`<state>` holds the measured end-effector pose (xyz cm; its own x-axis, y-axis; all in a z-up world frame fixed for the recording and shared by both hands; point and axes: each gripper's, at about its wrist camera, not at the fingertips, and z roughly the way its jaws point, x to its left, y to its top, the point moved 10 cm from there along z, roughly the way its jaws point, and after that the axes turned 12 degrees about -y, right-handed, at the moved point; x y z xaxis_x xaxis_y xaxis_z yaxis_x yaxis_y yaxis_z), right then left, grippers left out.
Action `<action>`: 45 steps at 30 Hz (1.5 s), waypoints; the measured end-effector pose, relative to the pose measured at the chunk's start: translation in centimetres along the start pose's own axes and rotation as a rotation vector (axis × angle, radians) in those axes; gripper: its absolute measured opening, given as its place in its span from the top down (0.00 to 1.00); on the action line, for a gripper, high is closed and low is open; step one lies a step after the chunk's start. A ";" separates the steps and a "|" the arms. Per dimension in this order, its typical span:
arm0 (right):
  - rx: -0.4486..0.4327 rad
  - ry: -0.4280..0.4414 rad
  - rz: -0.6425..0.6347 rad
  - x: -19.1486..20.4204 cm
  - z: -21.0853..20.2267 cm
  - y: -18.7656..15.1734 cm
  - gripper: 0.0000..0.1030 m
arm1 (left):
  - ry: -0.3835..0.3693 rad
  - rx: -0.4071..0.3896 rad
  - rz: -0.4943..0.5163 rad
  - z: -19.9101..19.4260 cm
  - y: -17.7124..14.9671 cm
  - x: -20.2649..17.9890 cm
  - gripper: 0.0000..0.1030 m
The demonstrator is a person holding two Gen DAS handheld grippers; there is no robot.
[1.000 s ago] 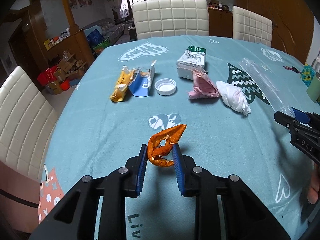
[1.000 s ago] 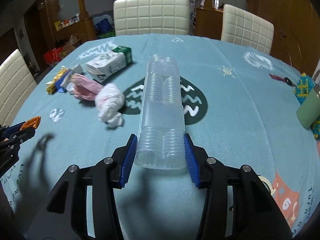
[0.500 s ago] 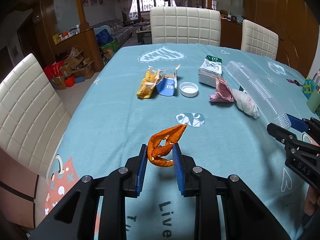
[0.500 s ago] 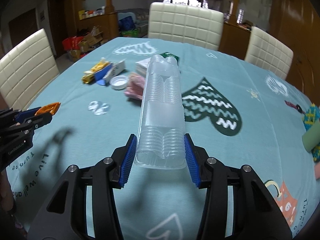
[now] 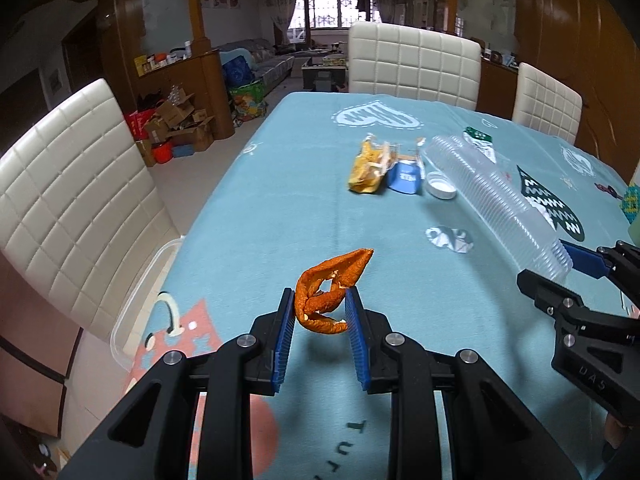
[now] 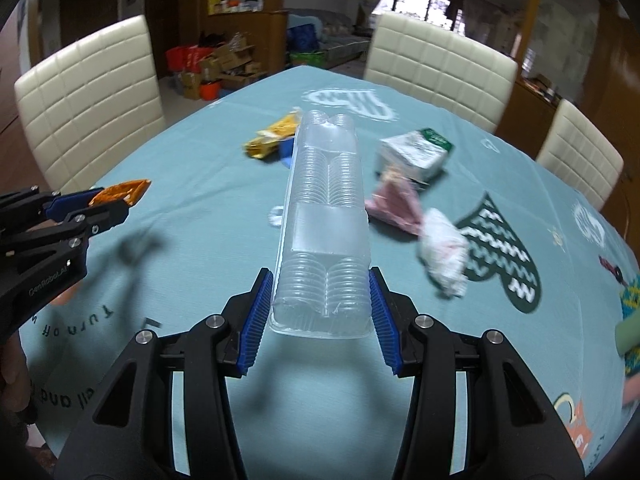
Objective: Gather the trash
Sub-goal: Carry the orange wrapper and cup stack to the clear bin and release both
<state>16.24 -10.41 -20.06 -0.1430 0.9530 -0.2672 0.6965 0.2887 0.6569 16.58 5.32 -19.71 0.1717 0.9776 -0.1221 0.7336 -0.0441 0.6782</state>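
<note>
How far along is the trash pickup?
Nothing visibly binned yet. In hand: left gripper shut on the orange peel; right gripper clamps the clear plastic tray, both lifted. Left on the table: yellow wrapper, blue carton, white cap, tissue pack, pink wrapper, crumpled white bag.

Two black handheld grippers

Left gripper (image 5: 320, 312) and right gripper (image 6: 322, 304): ribbed blue pads, silver screws, white lettering.
</note>
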 end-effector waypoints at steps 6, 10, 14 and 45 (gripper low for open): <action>-0.013 0.030 -0.087 4.3 -0.3 1.0 0.52 | 0.032 -0.007 -0.050 -0.4 -0.6 3.5 0.75; -0.027 0.046 -0.133 6.9 -0.5 1.9 0.52 | 0.053 -0.013 -0.080 -0.9 -1.0 5.7 0.75; -0.035 0.067 -0.171 9.3 -0.5 2.6 0.52 | 0.083 -0.021 -0.110 -1.4 -1.3 8.1 0.75; -0.054 0.111 -0.320 20.3 0.6 5.8 0.51 | 0.142 -0.024 -0.217 -1.3 -2.2 19.1 0.74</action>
<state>17.80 10.56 -22.07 -0.4258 0.8169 -0.3892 0.5664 0.5760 0.5893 17.37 24.31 -22.62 -0.0836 0.9828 -0.1646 0.7268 0.1731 0.6647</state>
